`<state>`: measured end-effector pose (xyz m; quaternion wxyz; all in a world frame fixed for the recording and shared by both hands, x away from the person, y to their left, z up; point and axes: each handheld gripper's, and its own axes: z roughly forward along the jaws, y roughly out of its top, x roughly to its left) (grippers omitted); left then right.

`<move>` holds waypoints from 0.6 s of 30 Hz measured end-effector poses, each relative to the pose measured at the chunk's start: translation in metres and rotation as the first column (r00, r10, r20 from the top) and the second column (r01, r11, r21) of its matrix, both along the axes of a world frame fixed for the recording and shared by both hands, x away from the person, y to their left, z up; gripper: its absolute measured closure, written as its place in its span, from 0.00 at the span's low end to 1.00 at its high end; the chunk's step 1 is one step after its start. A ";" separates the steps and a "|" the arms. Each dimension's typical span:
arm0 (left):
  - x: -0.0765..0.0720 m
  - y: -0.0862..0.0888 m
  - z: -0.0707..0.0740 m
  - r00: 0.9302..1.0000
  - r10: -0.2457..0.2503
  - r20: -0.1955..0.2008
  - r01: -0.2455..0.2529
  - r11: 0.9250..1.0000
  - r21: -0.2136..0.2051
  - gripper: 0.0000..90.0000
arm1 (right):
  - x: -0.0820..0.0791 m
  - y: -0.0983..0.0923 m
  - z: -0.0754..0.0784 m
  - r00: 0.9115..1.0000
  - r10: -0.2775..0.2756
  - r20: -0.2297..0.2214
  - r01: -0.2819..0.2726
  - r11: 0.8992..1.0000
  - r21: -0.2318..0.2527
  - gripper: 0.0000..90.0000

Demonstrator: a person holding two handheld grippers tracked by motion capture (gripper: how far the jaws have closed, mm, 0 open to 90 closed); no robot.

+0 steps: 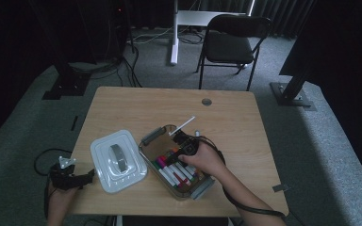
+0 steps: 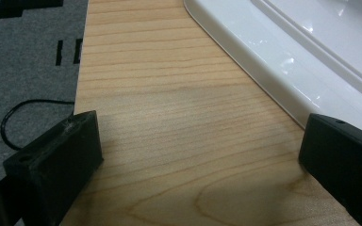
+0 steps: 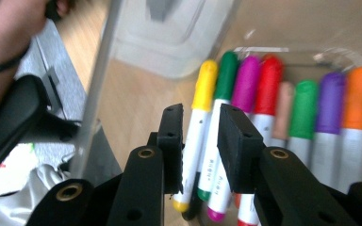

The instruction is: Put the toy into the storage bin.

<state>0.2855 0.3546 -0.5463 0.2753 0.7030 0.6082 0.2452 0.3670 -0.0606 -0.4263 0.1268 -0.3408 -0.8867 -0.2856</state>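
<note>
Over at the near left corner of the tabletop (image 1: pixel 122 101), the left hand-held gripper (image 1: pixel 73 178) is parked right at the edge, half hanging off it, cable trailing to the floor. In the left gripper view its jaws are spread wide with nothing but bare wood between them, and the corner of the white lid (image 2: pixel 311 56) sits just past one jaw.

That white lid (image 1: pixel 118 160) lies flat near the front left of the tabletop, grey handle on top, just beside the box.

Next comes the clear plastic box (image 1: pixel 152 137), lying at a slant around the middle of the near half of the tabletop, with grey clasps at both ends. It's packed with markers (image 1: pixel 175 172) lying side by side. In the right gripper view you can count the caps: yellow (image 3: pixel 204 84), green, magenta, red, a pinkish one, another green, purple, orange.

The right hand-held gripper (image 1: pixel 185 143) hovers over the far end of the box, pointing down into it. Its jaws [no point] sit narrow, just a slim gap, and the yellow marker shows through that gap further down, but I can't see the pads actually pinching anything. A thin white stick (image 1: pixel 183 125) pokes up at an angle by the far rim of the box.
</note>
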 end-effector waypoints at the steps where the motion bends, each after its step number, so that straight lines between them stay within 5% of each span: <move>1: 0.000 0.000 0.000 1.000 0.000 0.000 0.000 1.000 0.000 0.01 | 0.000 0.000 0.000 1.000 0.000 0.000 0.000 1.000 0.000 0.79; 4: 0.000 0.000 0.000 1.000 0.000 0.000 0.000 1.000 0.000 0.01 | 0.005 -0.024 0.021 0.998 -0.051 0.047 0.048 0.997 0.063 0.78; 9: 0.000 0.000 0.000 1.000 0.000 0.000 0.000 1.000 0.000 0.01 | 0.019 -0.057 0.035 0.987 -0.138 0.081 0.128 0.985 0.113 0.75; 18: 0.000 0.000 0.000 1.000 0.000 -0.001 0.000 1.000 0.000 0.00 | 0.046 -0.105 0.026 0.955 -0.287 0.081 0.275 0.952 0.132 0.70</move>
